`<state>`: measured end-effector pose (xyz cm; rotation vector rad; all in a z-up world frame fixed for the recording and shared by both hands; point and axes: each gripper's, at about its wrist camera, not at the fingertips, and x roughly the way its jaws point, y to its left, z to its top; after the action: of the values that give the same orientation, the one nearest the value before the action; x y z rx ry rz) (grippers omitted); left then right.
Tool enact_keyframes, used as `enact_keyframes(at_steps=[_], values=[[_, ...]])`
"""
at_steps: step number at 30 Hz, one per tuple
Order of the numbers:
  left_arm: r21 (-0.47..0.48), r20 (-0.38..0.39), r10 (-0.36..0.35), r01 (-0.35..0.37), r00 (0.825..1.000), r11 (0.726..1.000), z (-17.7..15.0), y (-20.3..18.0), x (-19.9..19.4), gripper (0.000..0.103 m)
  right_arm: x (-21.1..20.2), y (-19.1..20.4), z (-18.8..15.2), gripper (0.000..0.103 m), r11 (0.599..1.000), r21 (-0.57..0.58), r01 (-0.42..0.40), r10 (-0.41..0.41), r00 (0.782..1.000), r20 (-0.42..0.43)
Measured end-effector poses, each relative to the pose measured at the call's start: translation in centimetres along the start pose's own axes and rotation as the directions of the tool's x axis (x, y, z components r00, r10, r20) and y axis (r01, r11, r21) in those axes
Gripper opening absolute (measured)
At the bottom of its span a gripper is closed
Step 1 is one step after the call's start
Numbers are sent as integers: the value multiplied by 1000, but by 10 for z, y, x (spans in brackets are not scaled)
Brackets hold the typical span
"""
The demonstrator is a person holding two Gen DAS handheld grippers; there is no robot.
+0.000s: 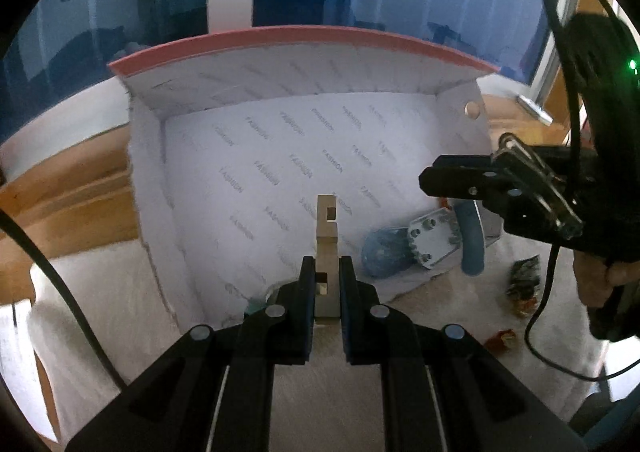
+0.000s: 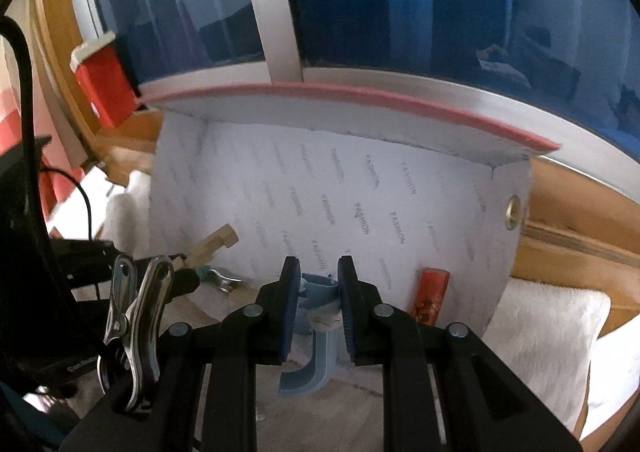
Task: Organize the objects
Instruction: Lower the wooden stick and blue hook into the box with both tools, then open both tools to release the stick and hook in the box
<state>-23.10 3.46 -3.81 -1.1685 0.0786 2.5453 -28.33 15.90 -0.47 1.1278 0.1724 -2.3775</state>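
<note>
Left wrist: my left jaws [image 1: 323, 284] clench wooden block [image 1: 326, 236], right jaws [image 2: 319, 308] grasp blue hook [image 2: 316, 336], both aimed into box [image 1: 280, 172] for stowing.

Notched wooden piece [image 1: 326, 248] upright over the open box [image 1: 304, 92] (FASHION-printed lining).

Through our right wrist camera we see our right gripper [image 2: 319, 306] clamped on a pale blue curved plastic piece [image 2: 316, 340] before the open white box [image 2: 460, 220] printed FASHION, a red tube [image 2: 430, 292] leaning inside it and a wooden block [image 2: 214, 244] at left.
</note>
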Motion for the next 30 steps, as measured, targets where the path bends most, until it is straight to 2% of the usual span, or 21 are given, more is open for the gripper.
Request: enact_keyframes(at_steps=[7,20,22,25,27,30], values=[[49,-3,25,-24,1000,999,4,1,21,9,22,2,7,20,996,-86,12,-11,1000,4],[61,-16,51,-50,999,997,4,6,37,10,40,13,19,21,988,-146,49,-47,999,16],[57,-14,47,-46,999,997,4,5,37,10,40,16,20,25,986,-156,60,-58,998,17],[53,-10,63,-62,998,997,5,5,36,10,39,19,20,44,982,-169,85,-83,996,21],[51,-10,73,-73,997,996,6,5,35,10,39,20,20,62,979,-178,97,-93,995,32],[54,-5,87,-87,996,995,6,4,32,13,36,22,20,73,976,-190,106,-98,994,49]])
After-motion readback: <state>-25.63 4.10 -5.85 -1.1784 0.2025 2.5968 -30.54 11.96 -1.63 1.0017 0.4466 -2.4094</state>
